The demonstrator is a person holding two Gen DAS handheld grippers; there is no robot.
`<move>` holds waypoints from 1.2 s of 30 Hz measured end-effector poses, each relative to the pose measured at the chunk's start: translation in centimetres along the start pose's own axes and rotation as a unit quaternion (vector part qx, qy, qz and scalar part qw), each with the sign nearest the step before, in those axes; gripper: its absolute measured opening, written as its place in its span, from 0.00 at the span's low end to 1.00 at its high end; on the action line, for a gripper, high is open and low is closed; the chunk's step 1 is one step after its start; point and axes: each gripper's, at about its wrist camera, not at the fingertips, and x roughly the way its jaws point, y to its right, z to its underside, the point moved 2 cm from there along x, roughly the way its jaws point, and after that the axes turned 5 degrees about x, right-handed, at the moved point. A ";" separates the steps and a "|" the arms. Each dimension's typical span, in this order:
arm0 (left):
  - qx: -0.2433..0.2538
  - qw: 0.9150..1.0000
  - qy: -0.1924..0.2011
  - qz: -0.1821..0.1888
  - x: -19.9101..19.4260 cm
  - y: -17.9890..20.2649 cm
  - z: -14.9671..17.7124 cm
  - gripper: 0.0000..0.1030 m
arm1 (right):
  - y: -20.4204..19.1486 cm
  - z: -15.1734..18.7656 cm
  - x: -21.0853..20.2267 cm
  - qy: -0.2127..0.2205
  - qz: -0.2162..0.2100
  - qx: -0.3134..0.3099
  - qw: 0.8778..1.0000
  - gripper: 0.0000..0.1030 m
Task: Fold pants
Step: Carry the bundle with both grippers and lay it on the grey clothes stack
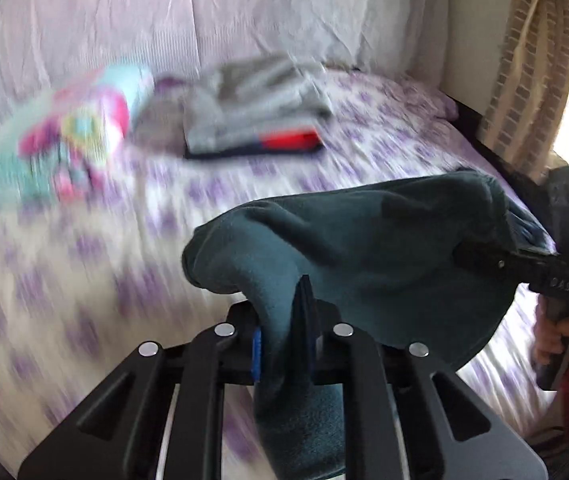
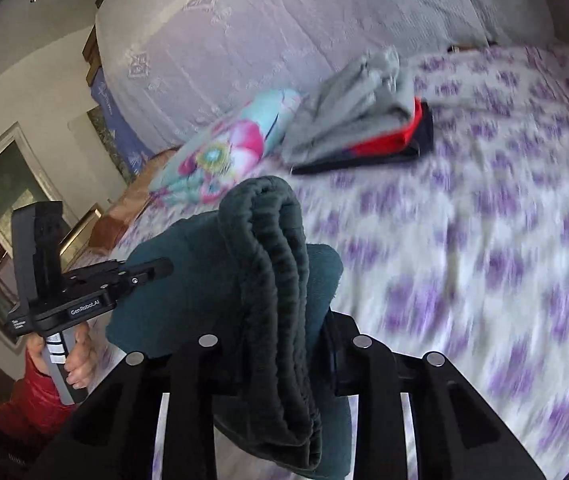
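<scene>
Dark teal fleece pants point(image 1: 364, 248) hang bunched in the air above the bed, stretched between both grippers. In the left wrist view, my left gripper point(image 1: 284, 320) is shut on a fold of the cloth, which drapes down between its fingers. My right gripper point(image 1: 480, 254) pinches the far end at the right. In the right wrist view, the ribbed waistband of the pants point(image 2: 268, 248) is folded over and clamped in my right gripper point(image 2: 284, 332). The cloth hides its left finger. My left gripper point(image 2: 160, 269) bites into the pants from the left.
The bed has a white sheet with purple flowers point(image 1: 84, 280). At its far side lie a stack of folded grey, red and navy clothes point(image 1: 252, 112) and a bright patterned cloth point(image 1: 72, 136). A curtain point(image 1: 524, 80) hangs at the right. A hand with a red sleeve point(image 2: 80, 360) holds the left gripper's handle.
</scene>
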 end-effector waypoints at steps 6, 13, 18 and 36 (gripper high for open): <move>0.015 0.997 0.036 -0.071 5.8 -4.6 -17.7 0.14 | 1.7 -16.4 4.4 0.066 0.026 -0.002 0.997 0.28; -0.017 0.969 0.010 -0.245 18.1 -10.2 -28.7 0.90 | 9.5 -29.9 16.8 0.060 0.129 0.077 0.987 0.44; -0.013 0.968 -0.061 -0.245 25.0 -12.5 -22.5 0.81 | 12.8 -28.0 17.9 0.107 0.143 0.086 0.980 0.71; -0.091 0.977 0.085 -0.173 9.4 -4.7 -12.8 0.95 | -0.8 -13.8 7.4 0.217 0.247 -0.047 0.943 0.97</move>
